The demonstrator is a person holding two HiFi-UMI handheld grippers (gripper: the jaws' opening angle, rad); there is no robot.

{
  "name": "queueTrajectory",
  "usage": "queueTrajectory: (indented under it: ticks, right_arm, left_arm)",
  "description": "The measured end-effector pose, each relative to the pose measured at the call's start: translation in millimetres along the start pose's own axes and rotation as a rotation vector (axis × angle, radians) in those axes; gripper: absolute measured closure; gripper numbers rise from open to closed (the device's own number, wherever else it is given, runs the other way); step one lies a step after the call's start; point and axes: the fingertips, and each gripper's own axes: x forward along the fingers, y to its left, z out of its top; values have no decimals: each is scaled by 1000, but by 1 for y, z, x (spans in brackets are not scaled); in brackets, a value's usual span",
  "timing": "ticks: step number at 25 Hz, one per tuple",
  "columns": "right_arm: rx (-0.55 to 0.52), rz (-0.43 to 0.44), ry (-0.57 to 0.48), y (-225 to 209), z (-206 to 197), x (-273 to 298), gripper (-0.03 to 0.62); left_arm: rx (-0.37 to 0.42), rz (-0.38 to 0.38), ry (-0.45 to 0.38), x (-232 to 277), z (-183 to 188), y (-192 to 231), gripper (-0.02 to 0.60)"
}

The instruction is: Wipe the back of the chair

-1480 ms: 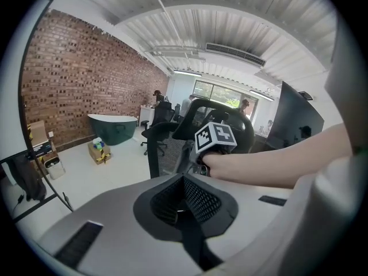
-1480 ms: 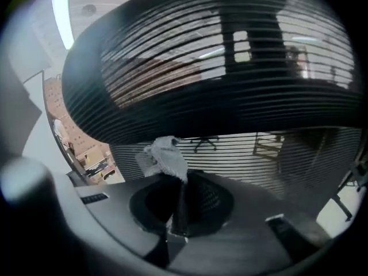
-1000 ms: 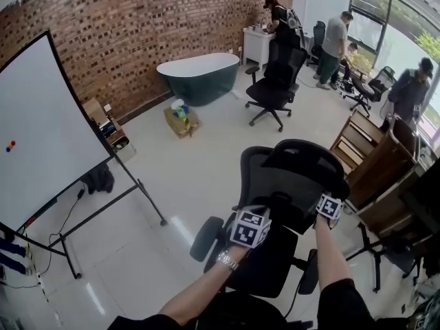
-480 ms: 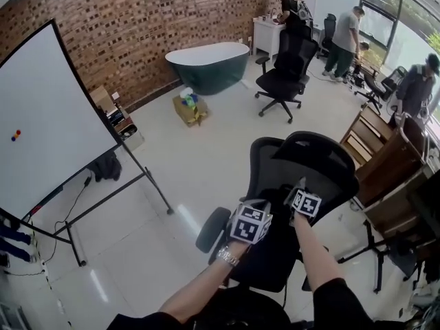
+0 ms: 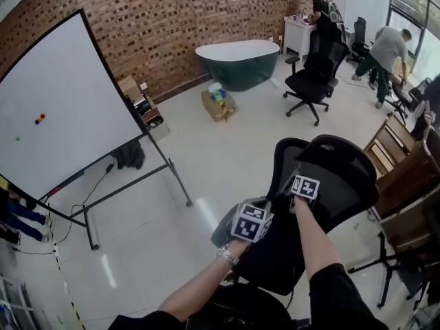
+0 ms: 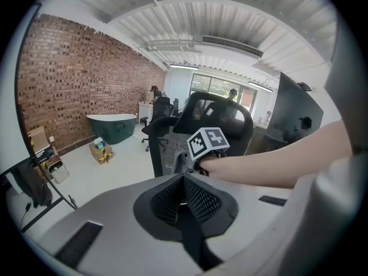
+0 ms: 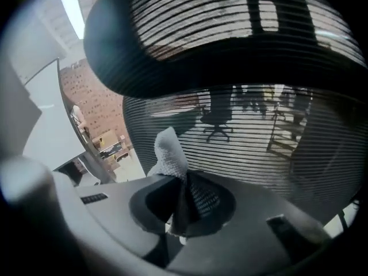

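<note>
A black mesh office chair (image 5: 340, 174) stands just in front of me, with its back and headrest toward me. My right gripper (image 5: 300, 181) is shut on a grey cloth (image 7: 168, 154) and holds it against the left part of the mesh back (image 7: 259, 131), under the headrest (image 7: 218, 33). My left gripper (image 5: 254, 210) hovers lower left of it by the chair's side, its jaws shut with nothing between them (image 6: 185, 180). In the left gripper view the right gripper's marker cube (image 6: 208, 143) shows in front of the chair back (image 6: 221, 114).
A whiteboard on a wheeled stand (image 5: 62, 102) fills the left. A green bathtub (image 5: 237, 62), a cardboard box (image 5: 218, 104) and a second black office chair (image 5: 315, 74) stand farther off. Wooden furniture (image 5: 402, 174) is close on the right. Several people stand at the back right.
My right gripper has slid with the cloth from the right side of the chair back toward its left. The left gripper has hardly moved. My view has swung left.
</note>
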Motion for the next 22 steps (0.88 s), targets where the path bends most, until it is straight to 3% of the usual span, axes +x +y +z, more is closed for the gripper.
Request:
queueTrajectory:
  ticks: [5, 9, 13, 16, 19, 20, 22]
  right_arm:
    - [39, -67, -27, -69, -6, -25, 578]
    - [79, -215, -28, -160, -31, -64, 578]
    - [131, -309, 23, -239, -65, -104, 577]
    - [118, -429, -26, -293, -73, -130, 577]
    - [124, -504, 37, -291, -93, -140, 579]
    - [108, -466, 33, -271, -92, -131, 579]
    - [85, -286, -43, -208, -77, -99, 579]
  left_arm:
    - [-22, -12, -39, 9, 9, 1, 580]
    - [-12, -61, -55, 21, 14, -27, 580]
    - [8, -113, -45, 29, 11, -52, 580]
    - [12, -120, -42, 31, 9, -56, 580]
    - [1, -111, -40, 31, 7, -51, 580]
    - [-1, -107, -39, 31, 8, -49, 580]
    - [-2, -103, -40, 29, 9, -47, 580]
